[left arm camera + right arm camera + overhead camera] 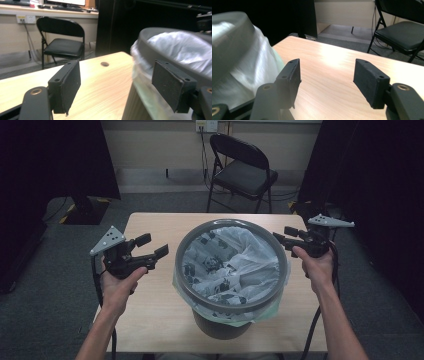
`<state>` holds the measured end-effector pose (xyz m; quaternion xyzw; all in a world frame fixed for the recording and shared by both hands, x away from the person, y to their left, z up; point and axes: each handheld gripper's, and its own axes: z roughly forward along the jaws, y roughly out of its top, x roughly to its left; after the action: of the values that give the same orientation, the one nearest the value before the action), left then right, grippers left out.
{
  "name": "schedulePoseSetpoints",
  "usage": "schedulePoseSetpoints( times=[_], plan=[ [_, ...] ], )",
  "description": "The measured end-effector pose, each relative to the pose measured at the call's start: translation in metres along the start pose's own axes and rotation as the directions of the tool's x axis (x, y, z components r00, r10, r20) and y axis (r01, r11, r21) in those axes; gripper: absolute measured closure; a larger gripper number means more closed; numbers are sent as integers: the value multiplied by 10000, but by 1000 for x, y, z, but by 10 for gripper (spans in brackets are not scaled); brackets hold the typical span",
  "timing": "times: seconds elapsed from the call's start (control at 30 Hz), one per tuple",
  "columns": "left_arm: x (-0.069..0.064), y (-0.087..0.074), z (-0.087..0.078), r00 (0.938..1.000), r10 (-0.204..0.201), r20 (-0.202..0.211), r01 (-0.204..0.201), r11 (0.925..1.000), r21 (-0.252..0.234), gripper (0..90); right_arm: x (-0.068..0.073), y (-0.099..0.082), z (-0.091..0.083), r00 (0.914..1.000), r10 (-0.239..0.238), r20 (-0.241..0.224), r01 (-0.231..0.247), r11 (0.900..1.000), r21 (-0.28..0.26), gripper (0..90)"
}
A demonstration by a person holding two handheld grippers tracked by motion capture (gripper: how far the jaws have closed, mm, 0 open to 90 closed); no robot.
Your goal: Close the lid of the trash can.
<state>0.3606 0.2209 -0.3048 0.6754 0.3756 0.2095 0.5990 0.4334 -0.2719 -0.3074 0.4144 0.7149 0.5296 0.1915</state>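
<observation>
while the grey bin (231, 285) is standing mid-desk (150, 295) with its white liner (235, 262) folded over the rim, both tools are flanking it. left tool (150, 246) and right tool (286, 236) are hovering spread and empty, likely lining up on the liner's edge.

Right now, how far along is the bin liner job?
Done: the liner sits inside the bin, its edge folded under the grey rim ring. In hand: nothing; the left gripper and right gripper flank the bin, open. Left: apparently gripping the rim or bag.
</observation>
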Motion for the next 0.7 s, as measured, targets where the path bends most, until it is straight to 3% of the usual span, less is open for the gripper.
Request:
schedulePoseSetpoints(
  times=[0.27, 0.33, 0.7],
  plan=[
    [13, -23, 3, 9977, 42, -680, 9, 9972, 751, 229, -8, -29, -2, 9990, 294, 338, -308, 9986, 429, 309],
    [19, -36, 3, 9940, 107, -1091, 21, 9933, 1158, 230, -10, -45, -2, 9974, 359, 628, -404, 9966, 712, 248],
    [27, -68, 5, 9911, 139, -1325, 146, 9772, 2119, 205, -11, -82, -1, 9963, 570, 644, -656, 9879, 1403, 182]
  ],
)
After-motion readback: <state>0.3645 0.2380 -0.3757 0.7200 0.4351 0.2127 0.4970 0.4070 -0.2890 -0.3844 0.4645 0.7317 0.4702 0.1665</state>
